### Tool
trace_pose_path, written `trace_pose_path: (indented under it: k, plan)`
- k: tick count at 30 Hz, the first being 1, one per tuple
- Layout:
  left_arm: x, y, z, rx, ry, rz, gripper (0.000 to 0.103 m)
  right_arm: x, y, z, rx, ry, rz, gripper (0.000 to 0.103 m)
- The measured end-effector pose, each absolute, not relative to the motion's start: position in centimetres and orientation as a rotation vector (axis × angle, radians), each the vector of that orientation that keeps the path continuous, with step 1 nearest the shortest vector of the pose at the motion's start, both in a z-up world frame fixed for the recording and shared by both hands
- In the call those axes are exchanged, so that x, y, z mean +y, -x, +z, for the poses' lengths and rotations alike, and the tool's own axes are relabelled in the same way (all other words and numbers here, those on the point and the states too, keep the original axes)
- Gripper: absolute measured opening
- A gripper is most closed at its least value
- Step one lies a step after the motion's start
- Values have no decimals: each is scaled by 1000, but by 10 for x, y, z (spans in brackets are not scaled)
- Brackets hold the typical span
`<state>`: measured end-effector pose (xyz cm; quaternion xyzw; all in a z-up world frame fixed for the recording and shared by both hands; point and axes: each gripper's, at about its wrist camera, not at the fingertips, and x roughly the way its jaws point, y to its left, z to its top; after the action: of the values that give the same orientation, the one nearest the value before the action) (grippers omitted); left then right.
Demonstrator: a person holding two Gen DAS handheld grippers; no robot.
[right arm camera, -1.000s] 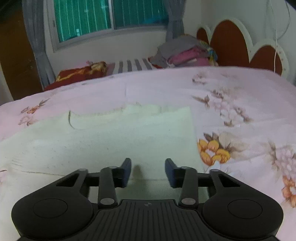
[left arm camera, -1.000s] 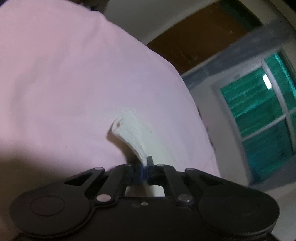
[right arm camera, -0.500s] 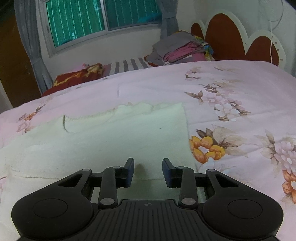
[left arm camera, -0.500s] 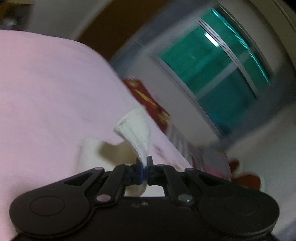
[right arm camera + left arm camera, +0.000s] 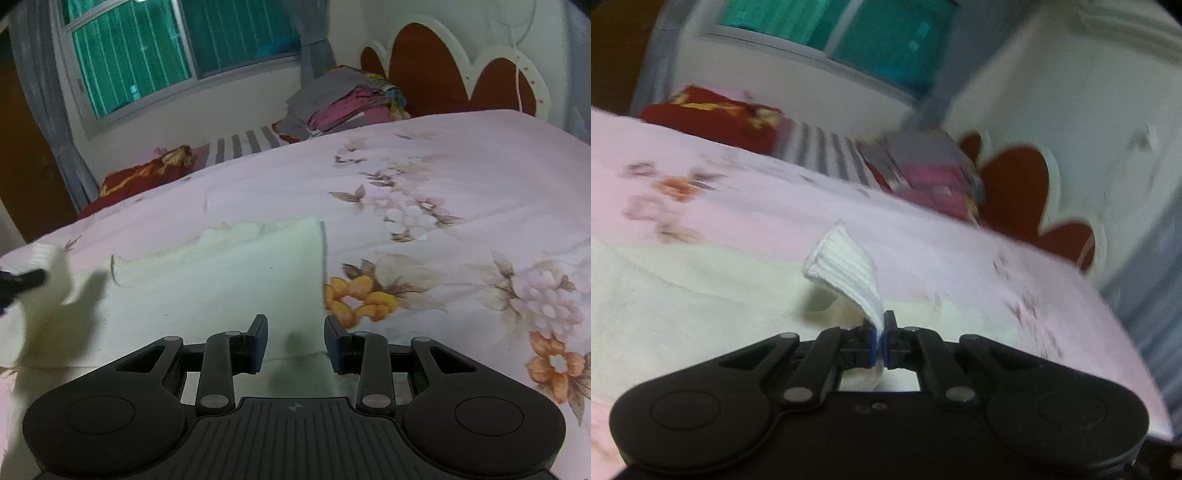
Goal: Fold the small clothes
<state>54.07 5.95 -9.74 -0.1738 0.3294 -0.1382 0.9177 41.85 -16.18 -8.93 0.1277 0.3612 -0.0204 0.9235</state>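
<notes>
Writing: none legible.
Left gripper (image 5: 880, 334): pinched tight on a lifted corner of cream garment (image 5: 221, 280).
Right gripper (image 5: 295, 341): parted, empty, over garment's near right edge.
Garment: flat on floral bedsheet (image 5: 461, 177).

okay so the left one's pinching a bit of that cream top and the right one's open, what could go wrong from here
The left tongs pinch only a narrow ribbed edge of the cream garment; it could slip out mid-fold. The right tongs hover open, so nothing pins the cloth and it may drag across the floral bedsheet, skewing the fold. The left view is blurred, suggesting fast motion.
</notes>
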Motion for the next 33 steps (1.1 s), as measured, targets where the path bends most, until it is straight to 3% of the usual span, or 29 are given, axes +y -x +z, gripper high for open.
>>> trace_pose_path:
  k: [7,9,10,11,12,14,21,27,33]
  plan:
    - [-15,-539,-130,802,172,-402,4,-189,-399,-85,744,-293,-68,35]
    - [-31,-538,-143,857,154,-437,24,-199,-394,-85,751,-308,-90,35]
    - [-37,-534,-144,834,145,-460,44,-204,-392,-85,753,-318,-104,35]
    - [-43,-528,-142,820,145,-493,70,-208,-389,-83,748,-326,-116,35]
    - [-45,-526,-141,822,154,-529,79,-211,-387,-82,739,-336,-125,35]
    - [-41,-516,-135,796,145,-521,71,-216,-384,-77,722,-363,-117,35]
    - [71,-457,-103,670,108,-221,73,-186,-403,-70,709,-427,46,35]
    - [179,-431,-119,757,131,9,72,-142,-443,-88,797,-388,101,35]
    - [190,-454,-135,811,189,18,67,-126,-470,-106,884,-417,110,35]
